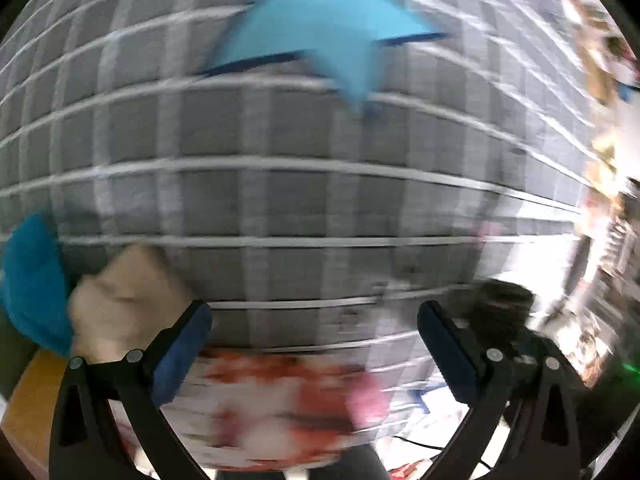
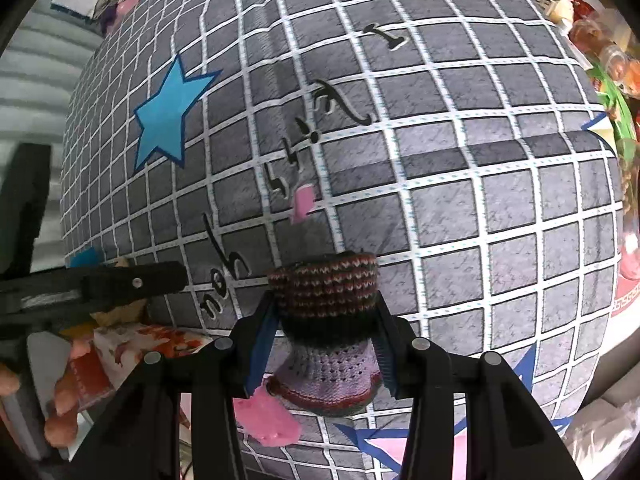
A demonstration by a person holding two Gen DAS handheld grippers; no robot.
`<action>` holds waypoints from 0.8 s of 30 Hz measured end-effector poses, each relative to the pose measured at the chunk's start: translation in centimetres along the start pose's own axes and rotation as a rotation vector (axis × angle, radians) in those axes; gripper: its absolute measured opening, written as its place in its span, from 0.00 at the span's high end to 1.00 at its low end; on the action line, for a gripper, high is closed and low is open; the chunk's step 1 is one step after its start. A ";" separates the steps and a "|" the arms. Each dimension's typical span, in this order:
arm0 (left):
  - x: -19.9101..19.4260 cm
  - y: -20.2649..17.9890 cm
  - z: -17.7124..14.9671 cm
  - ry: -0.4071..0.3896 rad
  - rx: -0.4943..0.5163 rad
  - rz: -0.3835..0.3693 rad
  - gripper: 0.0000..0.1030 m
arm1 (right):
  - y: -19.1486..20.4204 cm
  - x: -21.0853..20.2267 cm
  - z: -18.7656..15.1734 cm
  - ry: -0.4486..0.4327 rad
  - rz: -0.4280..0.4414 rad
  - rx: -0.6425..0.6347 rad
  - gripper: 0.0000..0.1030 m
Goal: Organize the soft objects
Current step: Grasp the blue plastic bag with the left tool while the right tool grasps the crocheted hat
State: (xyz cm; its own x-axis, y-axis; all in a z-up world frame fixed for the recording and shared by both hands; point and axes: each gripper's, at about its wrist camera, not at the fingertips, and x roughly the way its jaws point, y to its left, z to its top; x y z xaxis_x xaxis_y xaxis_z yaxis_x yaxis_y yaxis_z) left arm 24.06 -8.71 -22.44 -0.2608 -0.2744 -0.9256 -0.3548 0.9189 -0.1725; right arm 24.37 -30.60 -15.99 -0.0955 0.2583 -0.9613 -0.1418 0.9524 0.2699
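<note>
Knitwear sits pinched between my right fingers [image 2: 256, 344]: a rolled knitted piece [image 2: 326, 312], striped dark maroon and cream on top, lilac openwork flaring below, soft and ribbed. My right gripper [image 2: 322, 344] holds it just above the grey gridded sheet [image 2: 460, 200], whose white lines, black script and blue star print [image 2: 166, 114] stretch away with wide open cloth ahead. My left gripper [image 1: 314, 348] stands spread wide, nothing between its blue pads [image 1: 182, 354]; its view is smeared by blur. Near its left finger lie a fuzzy blue thing [image 1: 32, 280] and a beige plush lump [image 1: 124, 296]. Clutter [image 2: 612, 76] crowds the sheet's right edge.
</note>
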 end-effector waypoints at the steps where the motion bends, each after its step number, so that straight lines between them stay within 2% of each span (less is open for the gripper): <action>1: -0.3 -1.2 0.0 -0.025 0.028 0.040 0.00 | -0.5 -0.2 0.1 -0.002 -0.001 0.008 0.55; 5: -1.8 -3.8 -0.9 -0.124 0.117 0.283 0.00 | -1.7 -1.2 0.2 -0.005 -0.001 0.016 0.55; 7: -2.1 -3.5 -1.4 -0.141 0.129 0.332 0.00 | -2.2 -1.6 0.2 -0.012 0.002 0.018 0.55; 9: -1.8 -2.5 -1.3 -0.111 0.125 0.390 0.00 | -2.6 -1.7 0.4 -0.013 0.004 0.021 0.55; 12: -1.2 -0.3 -1.1 -0.097 0.070 0.464 0.00 | -3.0 -1.7 0.5 -0.009 0.014 0.030 0.55; 18: -1.9 2.9 1.8 -0.099 0.015 0.552 0.00 | -0.7 -0.7 -0.2 -0.002 0.009 0.025 0.55; 20: -2.5 4.6 3.0 -0.069 -0.001 0.544 0.00 | 0.1 -0.3 -0.4 -0.004 0.008 0.020 0.55; 24: -3.3 7.5 4.7 0.021 0.027 0.479 0.00 | 0.9 -0.1 -0.1 -0.007 0.019 0.018 0.55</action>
State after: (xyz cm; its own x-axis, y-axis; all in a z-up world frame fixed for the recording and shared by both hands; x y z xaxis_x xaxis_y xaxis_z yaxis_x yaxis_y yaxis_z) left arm 26.46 0.45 -22.30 -0.4079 0.1766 -0.8958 -0.1663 0.9503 0.2631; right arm 24.14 -29.84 -15.66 -0.0909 0.2769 -0.9566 -0.1224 0.9502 0.2867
